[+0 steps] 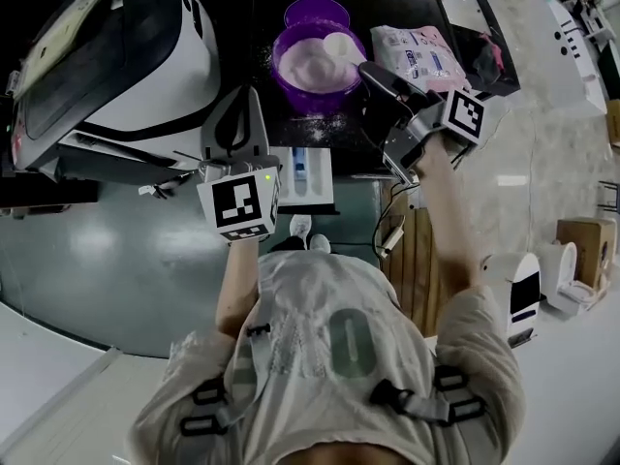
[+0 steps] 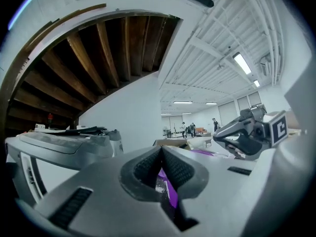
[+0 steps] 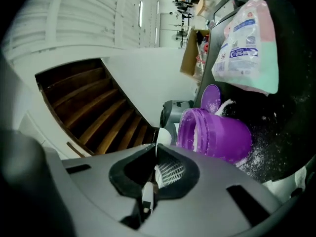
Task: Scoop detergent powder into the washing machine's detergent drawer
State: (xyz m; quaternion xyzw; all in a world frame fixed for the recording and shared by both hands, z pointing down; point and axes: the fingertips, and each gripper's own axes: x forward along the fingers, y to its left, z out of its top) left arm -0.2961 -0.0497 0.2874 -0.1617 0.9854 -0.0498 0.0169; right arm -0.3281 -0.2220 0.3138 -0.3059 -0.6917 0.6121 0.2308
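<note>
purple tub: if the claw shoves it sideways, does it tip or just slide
Probably slides rather than tips: the purple tub looks wide, squat and well filled with powder, so heavy low down. The white dusting on the dark table might let it skid. Its lid is off, so a jolt would likely spill some.

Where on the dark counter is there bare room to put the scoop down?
Free: the powder-dusted strip between the purple tub and the drawer, and a narrow margin left of the tub, beside the washing machine. Crowded: the right side, with the bag and the right gripper holding the scoop.
</note>
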